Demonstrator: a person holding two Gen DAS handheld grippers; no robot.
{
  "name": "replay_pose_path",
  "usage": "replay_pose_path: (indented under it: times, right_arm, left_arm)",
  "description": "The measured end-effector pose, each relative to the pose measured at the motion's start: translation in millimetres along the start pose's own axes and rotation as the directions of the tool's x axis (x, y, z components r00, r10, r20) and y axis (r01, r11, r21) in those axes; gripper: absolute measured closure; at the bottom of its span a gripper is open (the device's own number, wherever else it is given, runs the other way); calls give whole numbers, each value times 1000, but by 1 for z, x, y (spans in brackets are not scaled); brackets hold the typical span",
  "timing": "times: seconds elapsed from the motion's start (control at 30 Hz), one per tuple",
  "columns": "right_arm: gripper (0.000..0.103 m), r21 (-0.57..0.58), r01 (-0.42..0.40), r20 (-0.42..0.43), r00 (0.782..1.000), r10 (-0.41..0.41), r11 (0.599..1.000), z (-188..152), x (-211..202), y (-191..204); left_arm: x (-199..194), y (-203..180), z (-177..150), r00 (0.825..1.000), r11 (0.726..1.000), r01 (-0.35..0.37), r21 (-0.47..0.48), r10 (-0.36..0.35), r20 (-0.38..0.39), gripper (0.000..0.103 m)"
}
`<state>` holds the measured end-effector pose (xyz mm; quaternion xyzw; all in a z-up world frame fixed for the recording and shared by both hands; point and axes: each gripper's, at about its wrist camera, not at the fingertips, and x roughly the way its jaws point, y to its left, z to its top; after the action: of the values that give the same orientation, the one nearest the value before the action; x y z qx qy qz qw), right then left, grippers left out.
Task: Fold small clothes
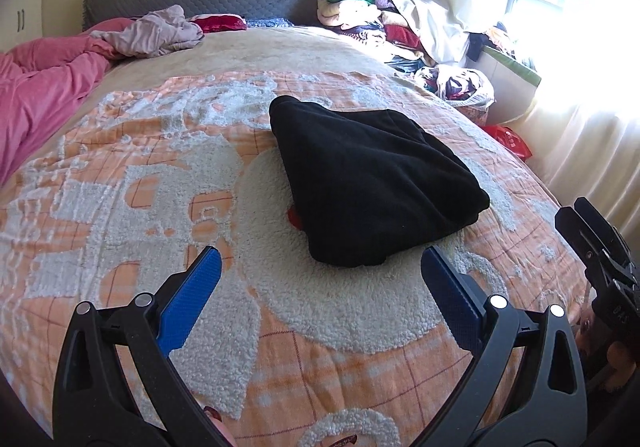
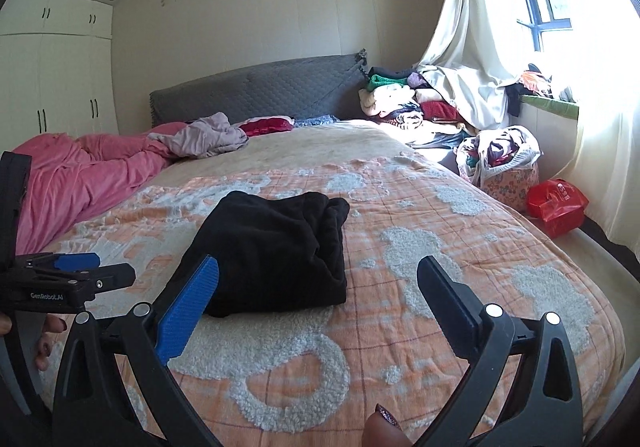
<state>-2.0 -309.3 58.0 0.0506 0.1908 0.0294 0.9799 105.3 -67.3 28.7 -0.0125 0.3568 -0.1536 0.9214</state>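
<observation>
Here, going from the left, a pink duvet (image 2: pixel 84 171) is bunched along the left edge of the bed (image 2: pixel 460 255), with a crumpled grey garment (image 2: pixel 206 139) beside it near the grey headboard (image 2: pixel 260 91). The left gripper (image 1: pixel 320 271) tilts down over the near part of the orange and white bedspread, its blue pads (image 1: pixel 192 299) spread wide with nothing between them; in the right wrist view it shows at the left edge, side on, with fingers of the hand wrapped under it. The folded black garment (image 1: pixel 372 187) lies near the middle of the bed, flat on the bedspread, just beyond both sets of fingertips and touched by neither. A small red thing (image 1: pixel 294 217) peeks out from under its left edge; what it is cannot be told. The right gripper (image 2: pixel 318 283) points nearly level across the bed, jaws wide apart and empty, a thumb with a glittered nail at its base. Past the bed's right edge stand a pile of clothes (image 2: pixel 404 103) under the curtain (image 2: pixel 472 47), a full laundry bag (image 2: pixel 504 163) and a red plastic bag (image 2: pixel 558 205) by the window
</observation>
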Motion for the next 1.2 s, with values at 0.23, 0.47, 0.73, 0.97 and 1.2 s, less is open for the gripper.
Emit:
replay_pose_path:
  times: [0.23,0.47,0.73,0.97,1.2]
  right_arm:
    - [4,-17,16,-46,999,-16,1000,-25,-16,18]
    - [4,-37,34,-116,993,-38,999,-48,-16,32]
    - [4,-19,56,-170,984,-58,998,-53,0,30]
    - [4,-35,61,-169,983,-66,998,-54,0,31]
    - [4,-36,66,-165,984,-71,997,-54,0,31]
  left_arm:
    - [-4,9,-22,1000,1000,13,-23,-14,-25,9]
    - [-7,14,-43,999,1000,-15,-20,15,-38,9]
    - [-6,14,-59,998,999,-29,-20,28,-55,9]
    - [-7,13,-60,998,999,-39,-30,37,-60,9]
    - [-7,12,-60,997,999,-40,-30,38,-62,9]
